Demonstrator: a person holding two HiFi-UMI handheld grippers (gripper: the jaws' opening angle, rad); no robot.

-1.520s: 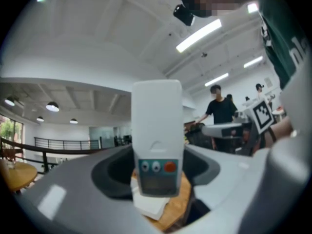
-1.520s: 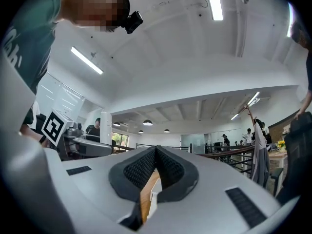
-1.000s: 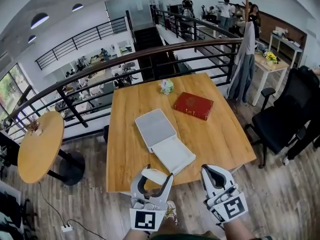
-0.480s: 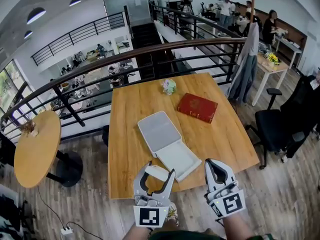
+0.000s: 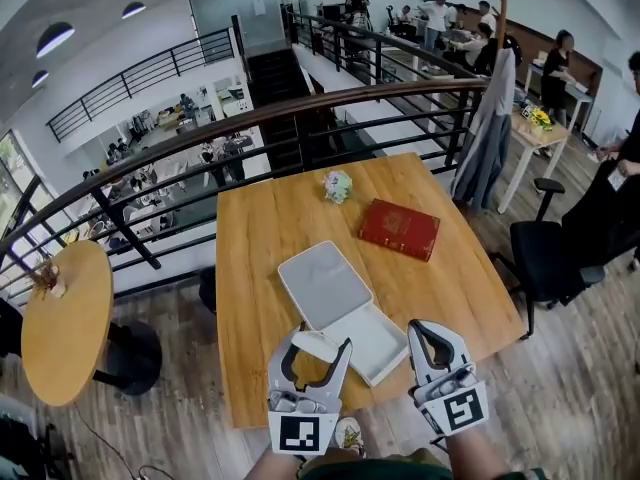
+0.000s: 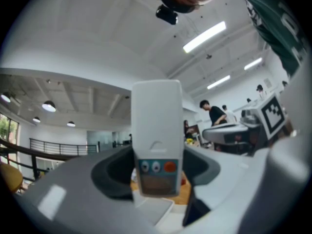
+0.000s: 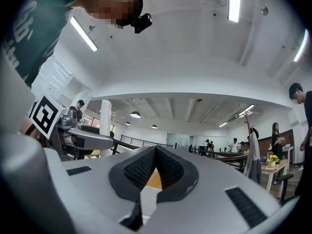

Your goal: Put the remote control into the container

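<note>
White and slim, the remote control (image 6: 157, 135) stands upright in the left hand-held gripper (image 5: 316, 354), clenched between its two jaws, with a row of small buttons, one of them orange, showing just above the grip. From the head view this remote control (image 5: 312, 345) hangs at the container's near edge, over the near rim of the counter (image 5: 255, 258).

The container (image 5: 328, 286) is a flat white case lying open on the wooden counter, its two halves spread side by side, one nearer the person and one farther off.

To the right of the container's near half, the right hand-held gripper (image 5: 433, 338) is held at about the same height as the left one. Its jaws are pressed tip to tip with nothing between them (image 7: 156, 151).

Beyond the container, toward the far right, lies a red book (image 5: 400, 229). Farther still, near the counter's far edge, sits a small pale bunch of flowers (image 5: 338, 185).
</note>
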